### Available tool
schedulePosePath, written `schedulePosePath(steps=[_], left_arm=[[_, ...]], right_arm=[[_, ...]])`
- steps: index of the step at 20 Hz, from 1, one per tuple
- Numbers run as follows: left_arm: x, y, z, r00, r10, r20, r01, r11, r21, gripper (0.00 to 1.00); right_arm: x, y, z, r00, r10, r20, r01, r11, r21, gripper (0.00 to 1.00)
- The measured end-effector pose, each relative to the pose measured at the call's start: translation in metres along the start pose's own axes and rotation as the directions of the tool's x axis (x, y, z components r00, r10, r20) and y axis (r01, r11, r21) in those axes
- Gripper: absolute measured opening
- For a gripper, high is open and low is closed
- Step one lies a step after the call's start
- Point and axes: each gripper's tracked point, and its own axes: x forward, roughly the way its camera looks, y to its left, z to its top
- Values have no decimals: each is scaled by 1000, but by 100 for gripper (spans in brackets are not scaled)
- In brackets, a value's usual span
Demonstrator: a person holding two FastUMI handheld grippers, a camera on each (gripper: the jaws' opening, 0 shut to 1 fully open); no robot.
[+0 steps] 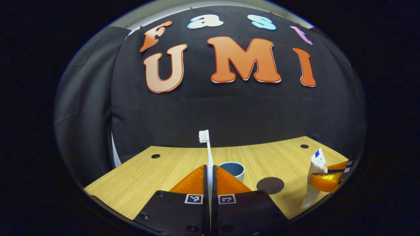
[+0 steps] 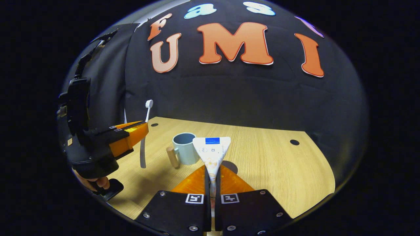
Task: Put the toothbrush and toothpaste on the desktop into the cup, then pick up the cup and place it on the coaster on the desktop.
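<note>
Left tongs (image 1: pixel 210 173) clamped on the white toothbrush (image 1: pixel 207 149), handle pinched between both orange fingers (image 1: pixel 193 182), bristle head upright above the counter (image 1: pixel 157 173). Right tongs (image 2: pixel 212 178) clamped on the toothpaste (image 2: pixel 212 152), tube upright, flat crimped end on top. In the right gripper view: left tongs (image 2: pixel 139 131) at the left with toothbrush (image 2: pixel 146 124) lifted off the counter (image 2: pixel 269 157). Pale blue cup (image 2: pixel 185 147) standing on the counter just beyond the toothpaste, wooden handle (image 2: pixel 172 156) at its left. Dark round coaster (image 1: pixel 270 185) flat on the counter, just right of the cup (image 1: pixel 233 169) in the left gripper view. Right tongs (image 1: pixel 323 180) with toothpaste (image 1: pixel 315 177) at the right edge there.
</note>
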Motion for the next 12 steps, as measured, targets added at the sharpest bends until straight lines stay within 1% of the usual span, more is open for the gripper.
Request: schedulePosePath(steps=[5,7,12], left_arm=[[27,-4,34,994,-2,108,5,1000,-29,2],[37,-8,47,990,-8,139,14,999,-39,2],[63,-24,68,984,-46,173,56,997,-52,2]], right_arm=[[-3,-11,29,996,-24,90,25,1000,-13,5],[2,-19,41,993,-36,114,38,999,-13,5],[4,-33,50,989,-74,129,76,997,-7,5]])
